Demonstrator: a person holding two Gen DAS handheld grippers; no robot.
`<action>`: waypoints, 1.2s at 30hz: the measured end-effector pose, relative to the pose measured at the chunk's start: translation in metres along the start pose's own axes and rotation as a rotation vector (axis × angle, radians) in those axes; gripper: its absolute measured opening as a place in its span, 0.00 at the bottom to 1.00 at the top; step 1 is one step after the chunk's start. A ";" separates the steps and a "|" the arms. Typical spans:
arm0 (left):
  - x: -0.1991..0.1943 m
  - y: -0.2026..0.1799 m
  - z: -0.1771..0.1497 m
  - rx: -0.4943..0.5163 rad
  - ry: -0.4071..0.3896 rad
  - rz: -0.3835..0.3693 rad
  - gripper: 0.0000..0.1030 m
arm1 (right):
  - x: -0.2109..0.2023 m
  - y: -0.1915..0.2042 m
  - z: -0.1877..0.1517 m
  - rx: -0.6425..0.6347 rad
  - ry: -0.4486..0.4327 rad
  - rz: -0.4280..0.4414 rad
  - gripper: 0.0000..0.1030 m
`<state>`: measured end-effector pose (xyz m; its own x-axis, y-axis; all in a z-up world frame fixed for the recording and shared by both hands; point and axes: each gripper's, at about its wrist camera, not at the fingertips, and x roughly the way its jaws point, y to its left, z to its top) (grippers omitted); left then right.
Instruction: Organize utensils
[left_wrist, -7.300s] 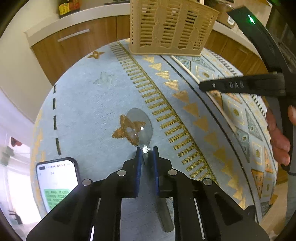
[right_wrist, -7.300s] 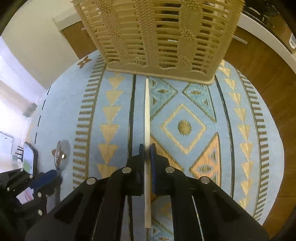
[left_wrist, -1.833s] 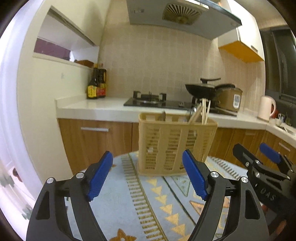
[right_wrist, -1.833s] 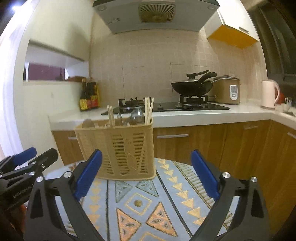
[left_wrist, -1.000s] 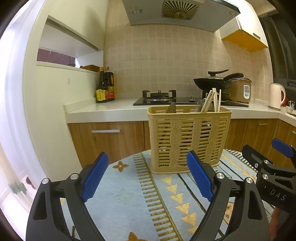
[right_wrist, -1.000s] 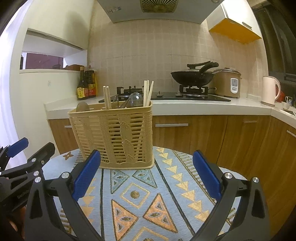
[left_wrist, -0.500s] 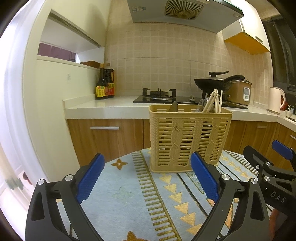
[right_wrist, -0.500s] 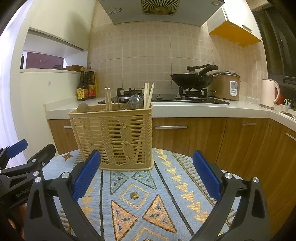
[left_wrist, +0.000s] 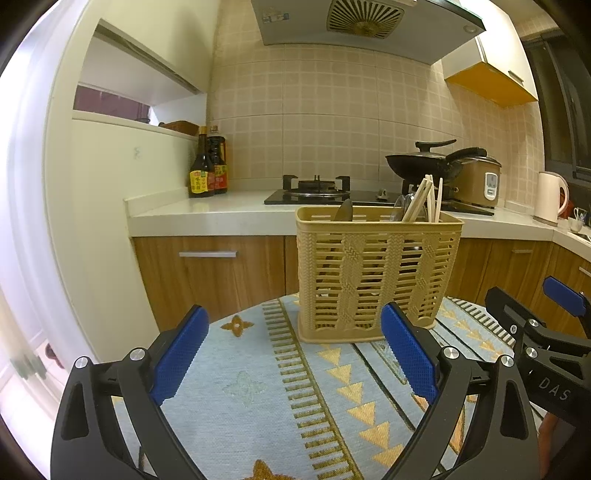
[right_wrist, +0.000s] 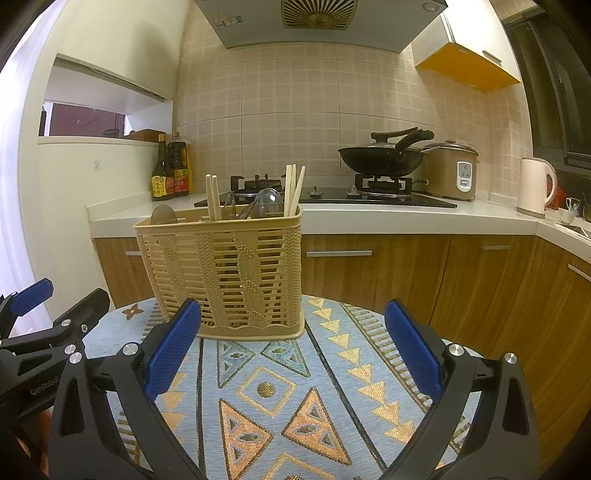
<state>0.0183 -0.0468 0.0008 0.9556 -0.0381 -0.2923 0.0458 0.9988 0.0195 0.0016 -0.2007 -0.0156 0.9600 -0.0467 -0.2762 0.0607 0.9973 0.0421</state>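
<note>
A tan slatted utensil basket (left_wrist: 376, 273) stands upright at the far edge of the patterned table; it also shows in the right wrist view (right_wrist: 225, 273). Wooden chopsticks (left_wrist: 424, 199) and spoons (right_wrist: 264, 201) stick out of its top. My left gripper (left_wrist: 295, 354) is wide open and empty, held level in front of the basket. My right gripper (right_wrist: 291, 347) is wide open and empty, also in front of the basket. Each gripper shows at the edge of the other's view.
The round table has a blue and gold patterned cloth (right_wrist: 273, 391). Behind it runs a kitchen counter (left_wrist: 207, 218) with sauce bottles (left_wrist: 207, 170), a gas hob, a black wok (right_wrist: 380, 155), a rice cooker (right_wrist: 450, 170) and a kettle (right_wrist: 533, 186). Wooden cabinets stand below.
Earlier the left gripper was shut on a spoon and the right on a chopstick on the table. Both are now open, empty and level. Over the last second they barely shift.
</note>
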 end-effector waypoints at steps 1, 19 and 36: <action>0.000 0.000 0.000 0.001 0.001 -0.001 0.89 | 0.000 0.000 0.000 -0.001 0.001 0.000 0.92; 0.002 0.000 -0.001 -0.007 0.004 -0.001 0.90 | -0.001 0.004 -0.001 -0.025 -0.002 0.001 0.92; 0.002 0.001 -0.002 -0.011 0.009 0.001 0.90 | 0.000 0.006 -0.001 -0.034 0.000 0.001 0.92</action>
<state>0.0197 -0.0458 -0.0015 0.9529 -0.0365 -0.3012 0.0412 0.9991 0.0094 0.0020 -0.1950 -0.0167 0.9601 -0.0455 -0.2759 0.0502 0.9987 0.0100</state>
